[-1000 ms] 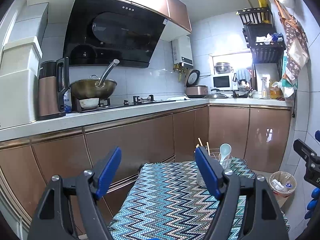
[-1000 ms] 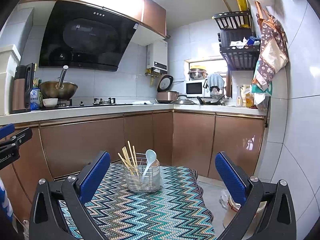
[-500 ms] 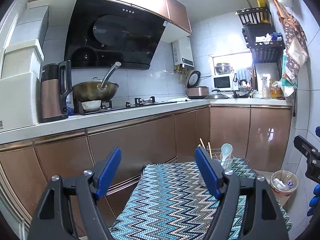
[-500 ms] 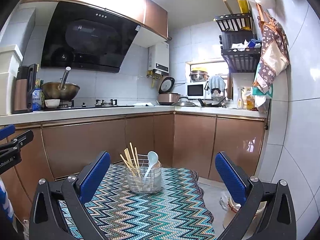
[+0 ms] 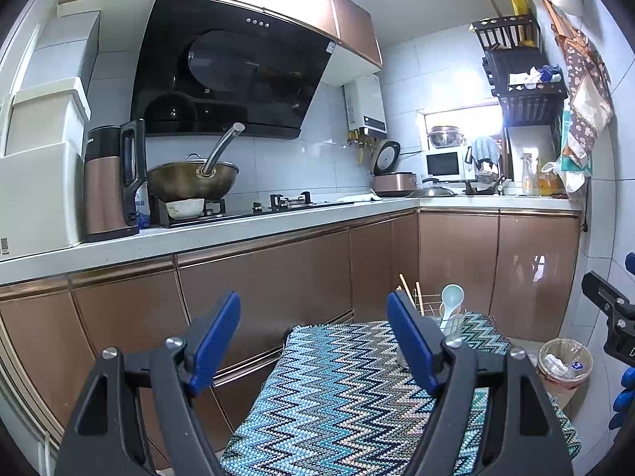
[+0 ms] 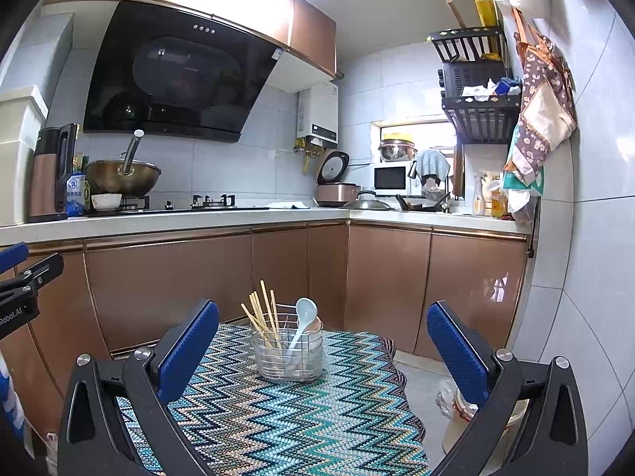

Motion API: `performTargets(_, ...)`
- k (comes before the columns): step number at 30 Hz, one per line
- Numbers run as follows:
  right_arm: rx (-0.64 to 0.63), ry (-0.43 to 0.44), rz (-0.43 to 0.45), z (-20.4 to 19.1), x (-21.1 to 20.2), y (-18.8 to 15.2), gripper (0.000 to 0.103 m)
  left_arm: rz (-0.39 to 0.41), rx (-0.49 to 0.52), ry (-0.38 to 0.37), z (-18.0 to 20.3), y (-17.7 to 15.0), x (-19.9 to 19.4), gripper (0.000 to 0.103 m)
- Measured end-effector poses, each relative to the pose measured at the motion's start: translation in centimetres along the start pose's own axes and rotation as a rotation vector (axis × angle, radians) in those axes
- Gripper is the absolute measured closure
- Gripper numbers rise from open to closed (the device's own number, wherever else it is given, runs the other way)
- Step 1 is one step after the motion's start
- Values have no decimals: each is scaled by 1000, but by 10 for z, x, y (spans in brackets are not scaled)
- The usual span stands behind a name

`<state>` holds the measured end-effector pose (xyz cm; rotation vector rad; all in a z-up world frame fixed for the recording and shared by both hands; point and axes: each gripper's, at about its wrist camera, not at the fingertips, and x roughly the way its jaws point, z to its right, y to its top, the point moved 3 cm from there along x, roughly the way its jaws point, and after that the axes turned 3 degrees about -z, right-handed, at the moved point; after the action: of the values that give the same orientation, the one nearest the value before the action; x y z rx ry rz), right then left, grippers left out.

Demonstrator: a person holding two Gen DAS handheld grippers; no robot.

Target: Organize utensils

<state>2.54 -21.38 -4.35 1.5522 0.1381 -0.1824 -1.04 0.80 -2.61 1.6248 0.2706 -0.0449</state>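
On the zigzag-clothed surface [image 6: 301, 416]: wire holder [image 6: 287, 357] upright with chopsticks [image 6: 264, 315] and spoon [image 6: 303, 317] inside | left gripper [image 5: 313, 341], right gripper [image 6: 323, 347] both spread, empty | stage ambiguous: utensils gathered, or awaiting re-sorting

Only "Robot.AI" reads clearly, printed in white on the left claw [image 6: 18, 301] at the left edge.

Home kitchen, range hood [image 6: 178, 79] over gas hob [image 6: 190, 204], wok [image 6: 123, 176], copper cabinets [image 6: 166, 277], microwave [image 6: 391, 178], rice cooker [image 6: 337, 188]
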Motion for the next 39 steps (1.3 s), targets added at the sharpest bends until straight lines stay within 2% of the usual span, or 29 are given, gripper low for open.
performTargets(39, -18, -4, -17, -1, -1, -5, 0, -5, -13, 10, -11, -5, 0, 28)
